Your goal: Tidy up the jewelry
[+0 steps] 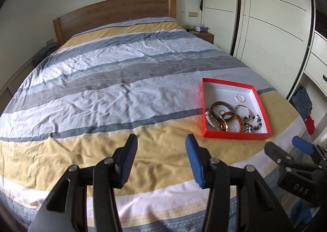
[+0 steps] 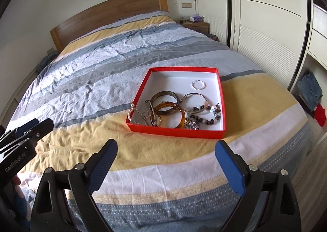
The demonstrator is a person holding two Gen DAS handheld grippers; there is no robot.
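Nearest in the right wrist view, the right hand-held gripper (image 2: pixel 165 162) fills the bottom of the frame with its blue pads spread wide and nothing between them, a spread that would suit reaching for one of the broader bangles. At the left edge of that view the left hand-held gripper (image 2: pixel 35 125) pokes in. Its own camera shows its pads (image 1: pixel 129 160) about half apart and bare, pointing at open bedcover rather than at the box, so it seems to be waiting its turn.

Both tools hang above the yellow stripe of the bed (image 2: pixel 184 150) near its foot, touching nothing.

Just beyond, right of centre, sits the red box (image 2: pixel 175 129), a shallow tray with a white floor, flat on the cover. All the jewelry lies inside it, crowded toward the near wall: an amber bangle (image 2: pixel 169 115) overlapping a darker one (image 2: pixel 163 97), a thin silver bangle (image 2: pixel 193 103), a beaded bracelet (image 2: pixel 206 117) and some chain at the near left corner, tangled enough that I cannot count the pieces. A small silver ring (image 2: pixel 198 84) lies alone toward the far right corner. Heaped like that, the pieces look gathered but not yet sorted.

Farther up are the headboard (image 2: pixel 114 9) and, at right, white wardrobe doors (image 2: pixel 265 27).
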